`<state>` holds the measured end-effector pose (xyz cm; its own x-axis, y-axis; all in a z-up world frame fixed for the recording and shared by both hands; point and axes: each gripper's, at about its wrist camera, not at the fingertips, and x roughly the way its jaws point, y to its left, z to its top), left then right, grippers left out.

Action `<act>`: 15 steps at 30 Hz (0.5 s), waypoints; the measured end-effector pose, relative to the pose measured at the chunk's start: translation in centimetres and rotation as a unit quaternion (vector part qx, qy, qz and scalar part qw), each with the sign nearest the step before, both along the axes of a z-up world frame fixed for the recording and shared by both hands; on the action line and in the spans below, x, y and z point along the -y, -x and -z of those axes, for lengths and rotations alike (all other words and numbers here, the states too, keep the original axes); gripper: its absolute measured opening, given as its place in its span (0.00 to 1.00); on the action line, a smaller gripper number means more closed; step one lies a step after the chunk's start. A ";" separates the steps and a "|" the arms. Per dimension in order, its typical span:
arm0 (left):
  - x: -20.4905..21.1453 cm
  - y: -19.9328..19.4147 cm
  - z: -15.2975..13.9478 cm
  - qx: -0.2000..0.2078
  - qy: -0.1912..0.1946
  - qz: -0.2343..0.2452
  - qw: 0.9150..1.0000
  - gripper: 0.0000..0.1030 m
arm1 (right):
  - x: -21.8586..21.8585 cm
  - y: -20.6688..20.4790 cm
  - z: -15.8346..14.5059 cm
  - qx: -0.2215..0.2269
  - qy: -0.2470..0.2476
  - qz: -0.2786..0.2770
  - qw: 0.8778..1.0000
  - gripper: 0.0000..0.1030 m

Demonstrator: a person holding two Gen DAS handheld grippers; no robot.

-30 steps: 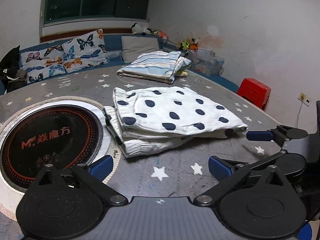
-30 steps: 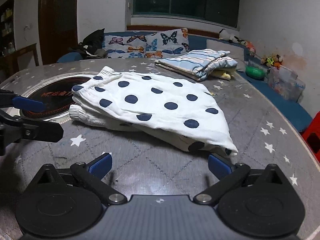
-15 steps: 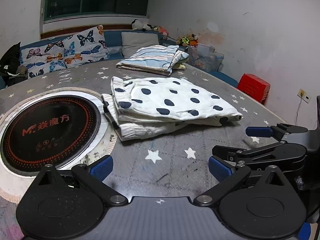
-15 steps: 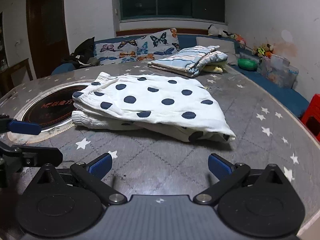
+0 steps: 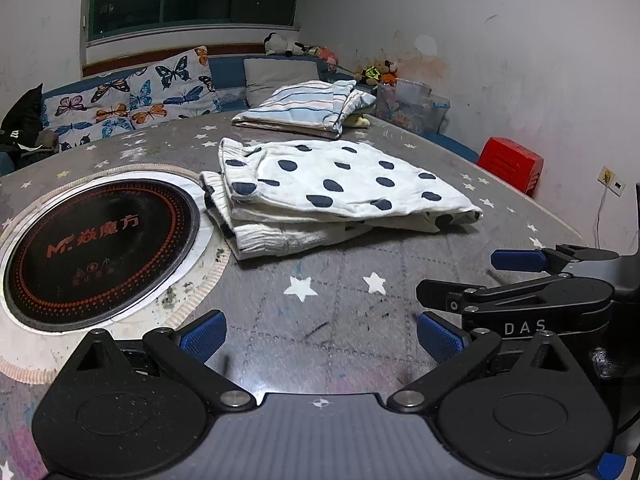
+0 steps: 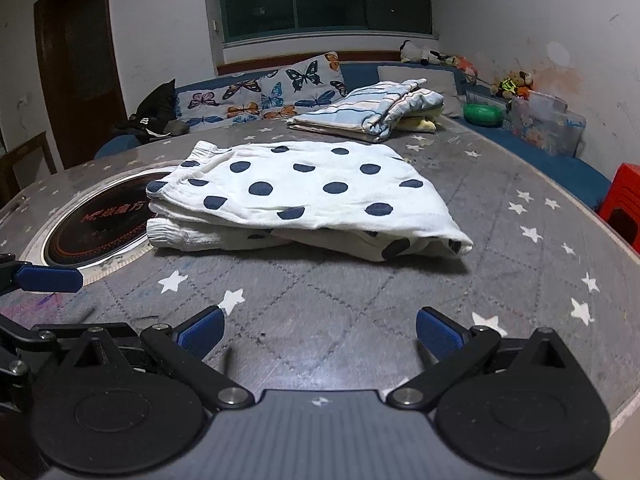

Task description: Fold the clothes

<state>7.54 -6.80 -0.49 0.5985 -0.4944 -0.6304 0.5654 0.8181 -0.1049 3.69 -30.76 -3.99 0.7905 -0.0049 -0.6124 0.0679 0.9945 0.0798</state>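
Observation:
A white garment with dark blue polka dots (image 5: 332, 196) lies folded flat on the grey star-patterned table (image 5: 340, 304); it also shows in the right wrist view (image 6: 308, 200). My left gripper (image 5: 320, 334) is open and empty, well short of the garment's near edge. My right gripper (image 6: 318, 334) is open and empty too, back from the garment. The right gripper shows side-on at the right of the left wrist view (image 5: 472, 280). One blue finger (image 6: 48, 278) of the left gripper shows at the left of the right wrist view.
A round black induction hob (image 5: 92, 244) is set in the table left of the garment. A folded striped blanket (image 5: 304, 108) lies at the table's far side. A sofa with butterfly cushions (image 5: 132, 104) stands behind. A red stool (image 5: 510, 164) stands at the right.
Both grippers have drawn back from the folded garment toward the table's near edge, staying open and empty. The garment has not moved.

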 end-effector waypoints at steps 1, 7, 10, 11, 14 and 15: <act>0.0 0.1 0.0 0.001 -0.002 0.000 1.000 1.00 | 0.0 0.1 0.1 -0.001 0.000 0.001 1.000 1.00; 0.2 0.4 0.1 0.004 -0.007 0.001 1.000 1.00 | 0.0 0.4 0.2 -0.001 -0.003 0.002 1.000 1.00; 0.3 0.5 0.1 0.005 -0.011 0.001 1.000 1.00 | 0.0 0.5 0.2 -0.002 -0.005 0.004 1.000 1.00; 0.4 0.6 0.1 0.006 -0.013 0.002 1.000 1.00 | 0.0 0.6 0.3 -0.002 -0.006 0.003 1.000 1.00; 0.4 0.6 0.2 0.006 -0.016 0.001 1.000 1.00 | -0.1 0.6 0.4 -0.003 -0.007 0.003 1.000 1.00; 0.5 0.6 0.3 0.006 -0.017 0.001 1.000 1.00 | 0.0 0.7 0.4 -0.003 -0.008 0.004 1.000 1.00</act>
